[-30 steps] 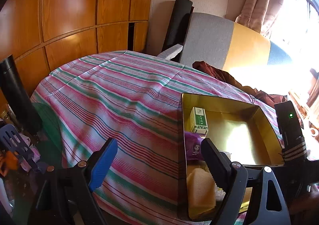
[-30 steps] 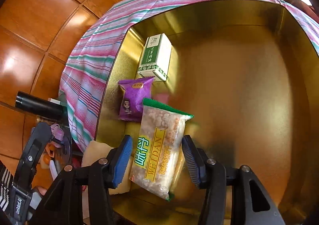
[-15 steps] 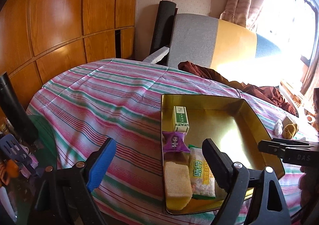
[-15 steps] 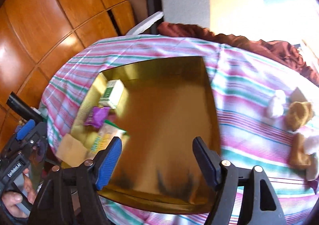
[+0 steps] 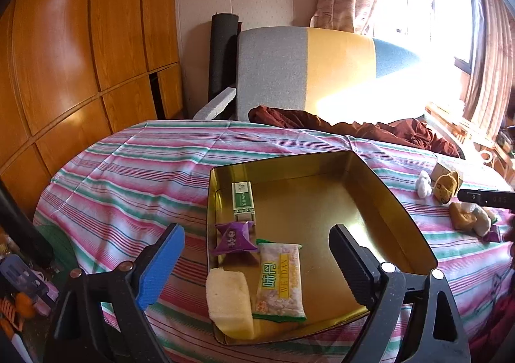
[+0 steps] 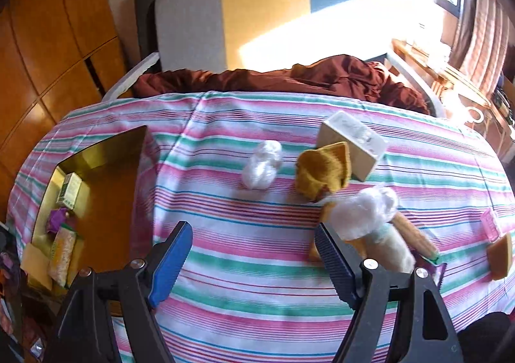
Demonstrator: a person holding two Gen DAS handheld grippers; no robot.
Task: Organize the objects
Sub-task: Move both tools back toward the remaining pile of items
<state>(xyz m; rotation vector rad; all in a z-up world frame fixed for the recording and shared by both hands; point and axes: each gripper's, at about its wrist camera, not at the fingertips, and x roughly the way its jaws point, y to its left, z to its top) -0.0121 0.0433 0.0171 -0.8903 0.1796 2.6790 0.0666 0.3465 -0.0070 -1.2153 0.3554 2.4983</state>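
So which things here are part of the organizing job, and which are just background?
Job: gold tray holding green box, purple packet, Weidan snack bag, sponge cake; loose snacks on the striped cloth.
Background: chair, brown fabric, wooden panels.

The tray (image 5: 379, 189) is of gold metal, smooth and glossy, and it mirrors the light. The striped cloth (image 5: 135, 176) on the counter is woven and matt, with soft folds. The snack packet (image 5: 280, 279) and the purple wrapper (image 5: 234, 238) are of shiny plastic film. The small green box (image 5: 243, 199) looks like printed paper card. The wall panels (image 5: 64, 50) are of polished wood. The blue pads (image 6: 170, 263) are ribbed and matt.
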